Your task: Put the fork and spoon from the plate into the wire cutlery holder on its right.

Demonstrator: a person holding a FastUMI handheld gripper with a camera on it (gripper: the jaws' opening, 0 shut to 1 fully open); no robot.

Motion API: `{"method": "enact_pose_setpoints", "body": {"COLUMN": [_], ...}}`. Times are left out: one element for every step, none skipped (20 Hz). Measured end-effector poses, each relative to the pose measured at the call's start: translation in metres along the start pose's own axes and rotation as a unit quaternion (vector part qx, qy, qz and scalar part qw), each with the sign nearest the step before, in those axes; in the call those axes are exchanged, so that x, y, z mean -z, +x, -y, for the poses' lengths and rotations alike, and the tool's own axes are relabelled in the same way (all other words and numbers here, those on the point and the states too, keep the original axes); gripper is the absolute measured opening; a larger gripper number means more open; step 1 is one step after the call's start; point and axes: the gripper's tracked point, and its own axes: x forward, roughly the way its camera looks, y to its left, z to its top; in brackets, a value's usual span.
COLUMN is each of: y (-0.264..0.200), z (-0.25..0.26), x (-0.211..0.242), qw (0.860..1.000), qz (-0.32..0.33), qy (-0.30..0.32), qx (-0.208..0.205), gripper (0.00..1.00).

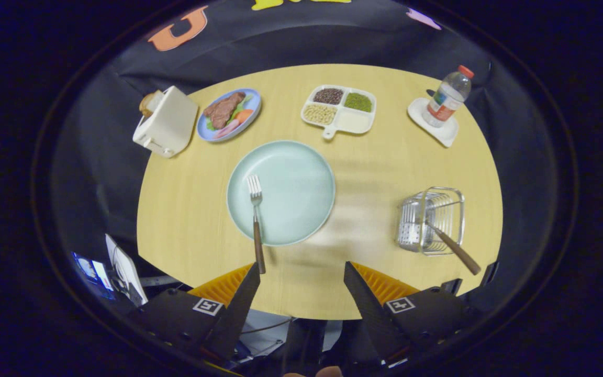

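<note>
Spoon (453,246) already leaning in holder (431,220), so only fork (255,220) left on plate (301,173). Gripper (301,275) wide open, empty, backed off for the next grab.

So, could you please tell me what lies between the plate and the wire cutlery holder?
Bare tabletop only, as the gripper view shows: nothing sits between the plate and the wire cutlery holder. The fingers are open.

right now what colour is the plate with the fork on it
Pale mint green, plain, no pattern; the plate shows best in the gripper view, just beyond the open fingers.
</note>
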Motion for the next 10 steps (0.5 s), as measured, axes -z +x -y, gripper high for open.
{"method": "enact_pose_setpoints", "body": {"y": [0.010,0.020,0.029,0.038,0.046,0.054,0.062,0.070,0.078,0.084], "z": [-0.009,-0.017,-0.023,-0.029,-0.034,-0.038,-0.043,-0.047,-0.050,-0.054], "x": [0.005,0.009,0.013,0.015,0.018,0.019,0.021,0.021,0.023,0.023], "qw": [1.000,1.000,0.999,0.999,0.999,0.999,0.998,0.998,0.998,0.997], "qz": [-0.010,-0.020,-0.028,-0.033,-0.039,-0.043,-0.049,-0.054,-0.058,-0.061], "qy": [-0.003,-0.008,-0.015,-0.021,-0.026,-0.028,-0.030,-0.031,-0.031,-0.031], "qx": [-0.001,0.000,0.004,0.005,0.009,0.013,0.015,0.018,0.021,0.023], "gripper": [0.96,0.97,0.97,0.97,0.97,0.95,0.94,0.94,0.94,0.94]}}
